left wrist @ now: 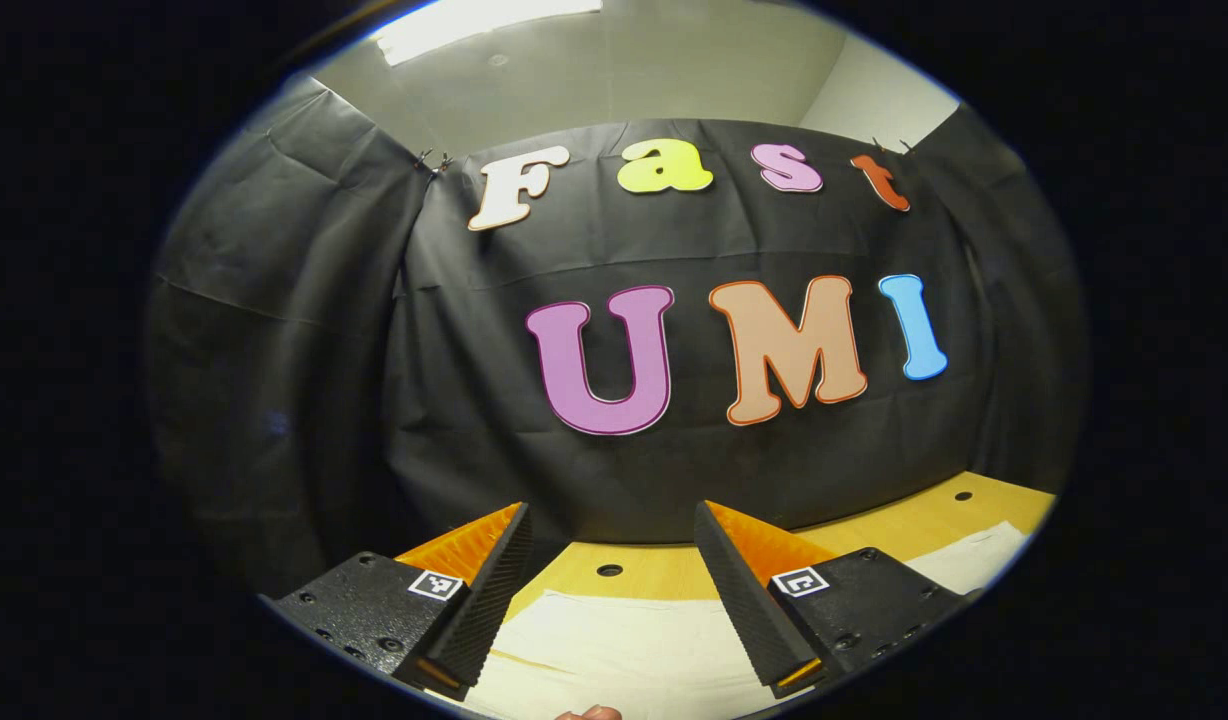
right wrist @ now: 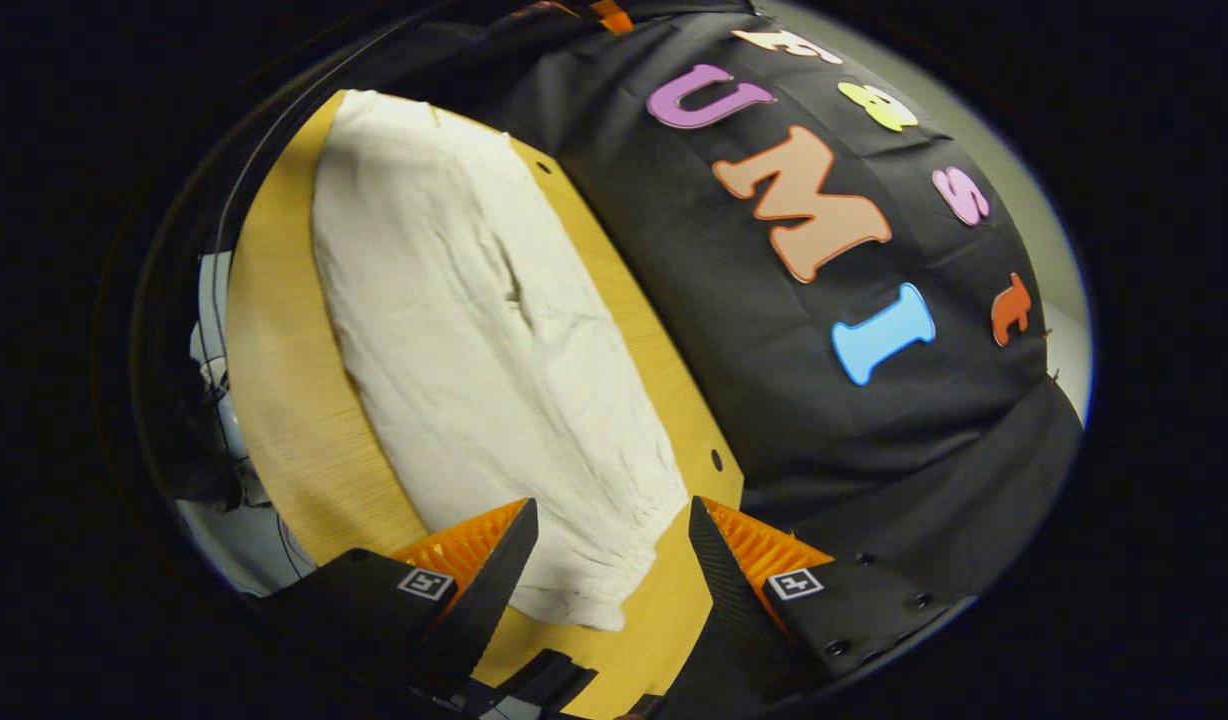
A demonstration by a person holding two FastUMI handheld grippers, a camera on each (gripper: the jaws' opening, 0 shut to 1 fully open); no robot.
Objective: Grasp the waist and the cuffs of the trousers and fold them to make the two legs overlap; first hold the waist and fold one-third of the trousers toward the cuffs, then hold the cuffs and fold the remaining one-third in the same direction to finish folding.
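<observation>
The cream trousers (right wrist: 484, 340) lie flat along the wooden table (right wrist: 274, 400), stretching away from the right gripper (right wrist: 614, 545), whose fingers are spread wide with nothing between them, poised over the near cuff end. The left gripper (left wrist: 614, 555) is also parted and empty, hovering above the pale cloth (left wrist: 624, 650), facing the far booth wall.

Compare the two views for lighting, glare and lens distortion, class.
Left gripper view: a ceiling light blows out to white glare; the table edge bows. Right gripper view: evenly lit, the trousers sharp with soft crease shadows; fisheye curves the table.
</observation>
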